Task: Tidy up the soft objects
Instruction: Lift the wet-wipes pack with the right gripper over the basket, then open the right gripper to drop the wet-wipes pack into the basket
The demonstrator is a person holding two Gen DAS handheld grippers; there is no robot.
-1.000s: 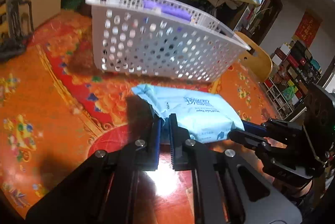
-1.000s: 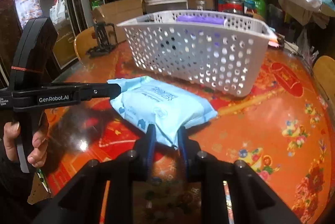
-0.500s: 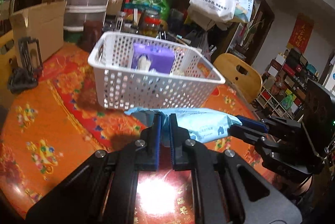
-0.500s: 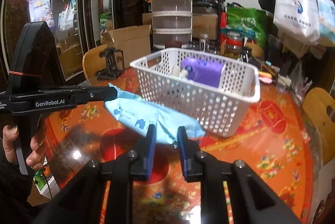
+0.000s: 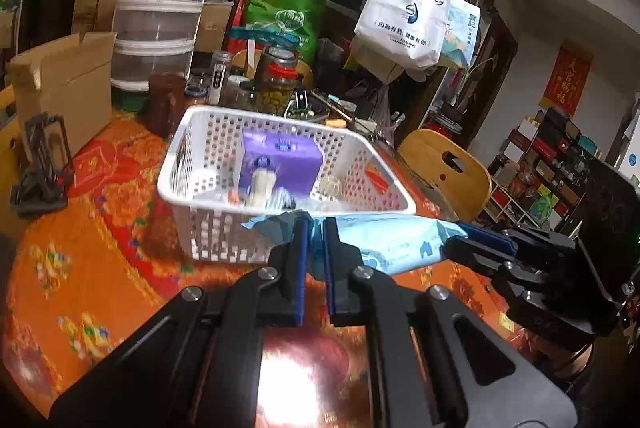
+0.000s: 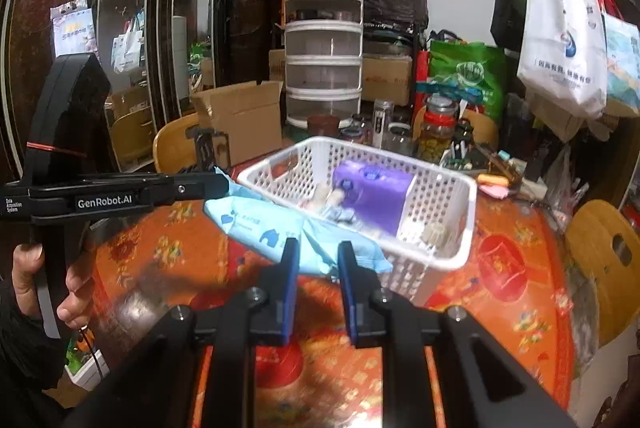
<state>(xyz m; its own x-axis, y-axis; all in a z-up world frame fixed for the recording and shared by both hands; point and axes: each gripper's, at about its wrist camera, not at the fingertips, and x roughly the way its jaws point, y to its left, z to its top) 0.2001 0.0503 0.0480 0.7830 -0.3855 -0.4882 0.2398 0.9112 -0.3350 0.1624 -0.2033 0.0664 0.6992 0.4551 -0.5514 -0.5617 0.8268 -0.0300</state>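
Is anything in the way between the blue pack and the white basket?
Only the basket's near wall. The blue pack, held by both grippers, hangs at about rim height just before it. Inside, the purple pack and small items fill the middle.

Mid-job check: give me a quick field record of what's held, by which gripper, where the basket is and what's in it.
held item: light blue tissue pack, off the table
left gripper: shut on one end of the pack
right gripper: shut on the other end
white basket: on the orange table, just beyond the pack
basket contents: purple tissue pack plus small items too blurred to name
pack in basket: not yet
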